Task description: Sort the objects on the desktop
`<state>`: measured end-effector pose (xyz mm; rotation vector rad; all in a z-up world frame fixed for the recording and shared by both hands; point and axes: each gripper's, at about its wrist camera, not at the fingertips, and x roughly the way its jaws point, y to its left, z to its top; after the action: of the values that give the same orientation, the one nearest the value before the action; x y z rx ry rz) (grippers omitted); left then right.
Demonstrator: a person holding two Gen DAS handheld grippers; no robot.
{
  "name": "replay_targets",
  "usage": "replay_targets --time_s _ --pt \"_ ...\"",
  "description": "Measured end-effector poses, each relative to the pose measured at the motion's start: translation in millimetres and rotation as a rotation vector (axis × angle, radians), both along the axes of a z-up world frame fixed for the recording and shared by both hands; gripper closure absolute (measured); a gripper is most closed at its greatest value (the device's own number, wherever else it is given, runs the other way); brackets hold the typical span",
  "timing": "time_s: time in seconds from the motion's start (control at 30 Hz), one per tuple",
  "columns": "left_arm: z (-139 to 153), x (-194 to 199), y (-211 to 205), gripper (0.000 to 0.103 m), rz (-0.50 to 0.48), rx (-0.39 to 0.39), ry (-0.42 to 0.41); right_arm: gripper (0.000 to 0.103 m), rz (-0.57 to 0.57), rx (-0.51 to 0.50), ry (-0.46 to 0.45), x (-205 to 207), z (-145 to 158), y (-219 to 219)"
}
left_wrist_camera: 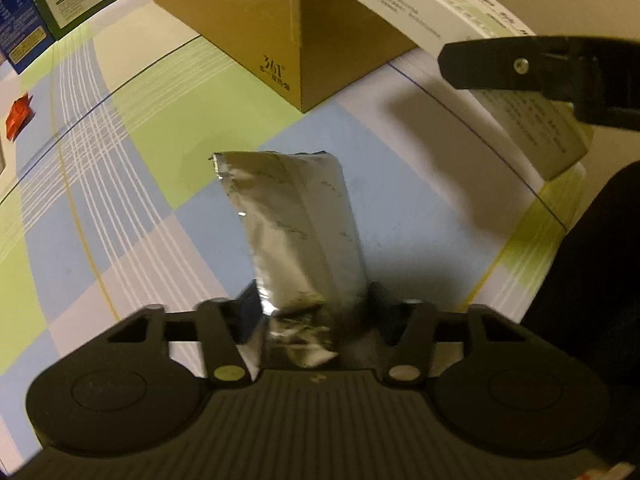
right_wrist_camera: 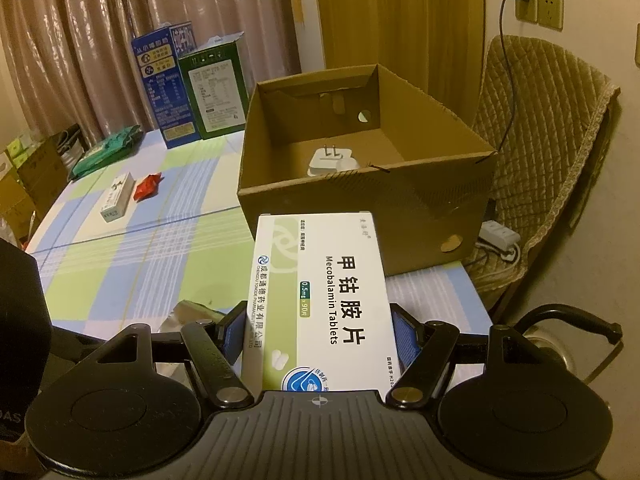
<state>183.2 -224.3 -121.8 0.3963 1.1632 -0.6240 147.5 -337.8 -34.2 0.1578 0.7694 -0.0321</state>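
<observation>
- Far left, about 9 o'clock in the right wrist view: a green packet (right_wrist_camera: 106, 152) lies at the table's far edge, with a small white box (right_wrist_camera: 117, 197) and a red sachet (right_wrist_camera: 147, 187) just beside each other nearer in, on the checked tablecloth (right_wrist_camera: 132, 252).
- At 11 o'clock: a blue carton (right_wrist_camera: 168, 88) and a green carton (right_wrist_camera: 214, 94) stand upright, side by side, against the curtain.
- Left gripper (left_wrist_camera: 310, 320): fingers clenched on the lower end of a silver foil pouch (left_wrist_camera: 296, 220); the pouch sticks forward over the cloth, its far end free.
- At 12 o'clock of both views: an open cardboard box (right_wrist_camera: 360, 184) sits on the table, directly ahead of both held items. A white plug adapter (right_wrist_camera: 330, 160) lies on its floor.
- Right gripper (right_wrist_camera: 320, 340): blue pads (right_wrist_camera: 404, 332) clamped on the sides of a white tablet box (right_wrist_camera: 324, 300) marked "Mecobalamin Tablets"; its far end reaches the near wall of the cardboard box.
- At 2 o'clock: a quilted chair (right_wrist_camera: 540, 160) stands beyond the table edge, with a cable hanging from a wall socket (right_wrist_camera: 524, 4).
</observation>
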Motion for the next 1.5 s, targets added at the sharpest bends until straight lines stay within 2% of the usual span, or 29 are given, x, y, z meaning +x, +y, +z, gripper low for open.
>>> replay_targets --time_s 0.17,0.53,0.73,1.13,1.5 --pt "5.8 -2.7 7.2 0.069 -0.010 -0.005 -0.007 0.035 0.004 -0.006 -0.005 -1.1 0.5 1.3" --pt "45.4 2.9 38.8 0.070 0.068 -0.086 -0.059 0.035 0.013 -0.024 -0.018 -5.3 3.9 6.0" --pt "72.5 8.5 42.2 0.070 0.075 -0.116 -0.102 0.035 0.007 -0.042 -0.042 -8.5 16.8 5.1" --pt "123.8 17.0 22.8 0.070 0.066 -0.189 -0.178 0.035 -0.012 -0.091 -0.121 -6.5 57.5 -9.8" --pt "146.0 37.4 -1.7 0.070 0.078 -0.255 -0.171 0.035 -0.011 -0.110 -0.144 22.3 76.9 -37.5"
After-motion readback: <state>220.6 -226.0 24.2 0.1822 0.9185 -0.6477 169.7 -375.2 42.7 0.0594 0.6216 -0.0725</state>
